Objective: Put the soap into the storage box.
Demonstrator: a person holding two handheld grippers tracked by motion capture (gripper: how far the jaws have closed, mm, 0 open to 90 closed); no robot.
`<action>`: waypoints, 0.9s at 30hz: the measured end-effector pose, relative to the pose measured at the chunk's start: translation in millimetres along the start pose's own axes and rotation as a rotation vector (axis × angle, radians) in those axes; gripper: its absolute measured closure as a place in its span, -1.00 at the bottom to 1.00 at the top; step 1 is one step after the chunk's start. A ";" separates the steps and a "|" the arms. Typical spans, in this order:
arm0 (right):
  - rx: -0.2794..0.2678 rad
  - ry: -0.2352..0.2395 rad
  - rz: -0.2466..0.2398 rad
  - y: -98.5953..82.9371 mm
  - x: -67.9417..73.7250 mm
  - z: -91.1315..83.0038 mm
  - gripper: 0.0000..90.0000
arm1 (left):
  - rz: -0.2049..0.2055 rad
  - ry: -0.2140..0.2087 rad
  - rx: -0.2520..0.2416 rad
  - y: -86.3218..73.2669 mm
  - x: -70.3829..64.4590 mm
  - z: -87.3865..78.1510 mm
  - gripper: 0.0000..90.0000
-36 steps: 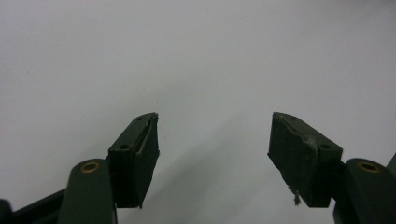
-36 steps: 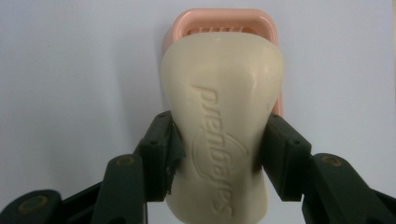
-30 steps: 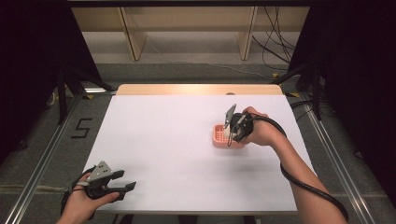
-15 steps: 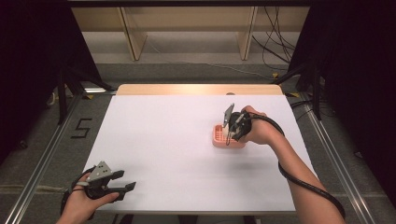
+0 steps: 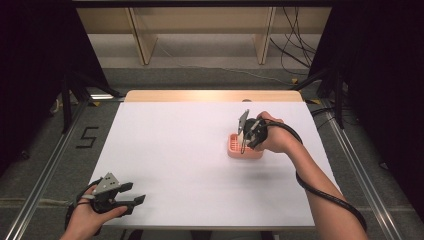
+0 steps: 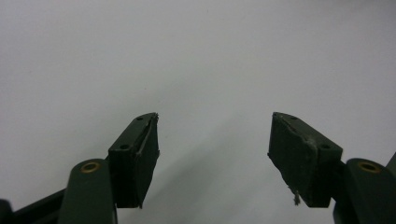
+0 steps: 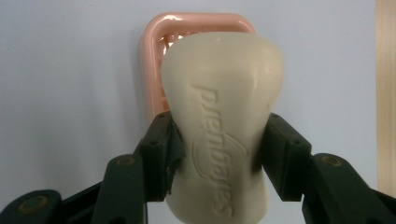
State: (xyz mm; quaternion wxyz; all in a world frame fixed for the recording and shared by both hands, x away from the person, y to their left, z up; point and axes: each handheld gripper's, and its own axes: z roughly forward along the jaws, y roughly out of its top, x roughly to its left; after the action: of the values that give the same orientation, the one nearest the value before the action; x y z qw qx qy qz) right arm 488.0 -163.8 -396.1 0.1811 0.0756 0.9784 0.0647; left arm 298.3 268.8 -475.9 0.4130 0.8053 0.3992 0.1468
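A cream soap bar (image 7: 222,93) with raised lettering is clamped between the jaws of my right gripper (image 7: 219,140), which is shut on its lower half. Just beyond and under it lies a pink slotted soap dish (image 7: 154,51). In the high view the right gripper (image 5: 243,143) points down over the pink soap dish (image 5: 234,150) on the right half of the white table (image 5: 175,150). My left gripper (image 5: 135,194) rests open at the near left corner. Bare white table lies between the jaws of the left gripper (image 6: 215,140).
A strip of wooden table edge (image 5: 210,95) runs along the far side. Metal rails (image 5: 45,170) flank the table left and right. Cables (image 5: 330,192) trail from the right gripper along the forearm. Wooden shelving (image 5: 200,30) stands behind.
My right gripper, with the soap bar in it, has drifted slightly left over the dish. The left gripper has stayed where it was.
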 end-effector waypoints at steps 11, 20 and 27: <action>-0.011 -0.007 -0.016 3.7 -0.7 4.3 0.12 | 0.004 -0.001 0.003 -0.1 0.4 0.5 -0.27; 0.007 -0.009 0.039 4.5 1.9 5.8 0.12 | 0.005 -0.001 0.006 -0.1 0.4 0.3 -0.27; -0.004 -0.002 -0.001 6.5 0.5 9.4 0.12 | 0.001 -0.002 -0.001 0.1 0.1 0.0 -0.27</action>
State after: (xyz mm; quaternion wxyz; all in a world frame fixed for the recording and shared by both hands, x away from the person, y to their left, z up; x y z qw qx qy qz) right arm 491.8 -156.5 -403.9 0.1823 0.0748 0.9782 0.0664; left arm 298.4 268.9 -475.9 0.4136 0.8055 0.3984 0.1463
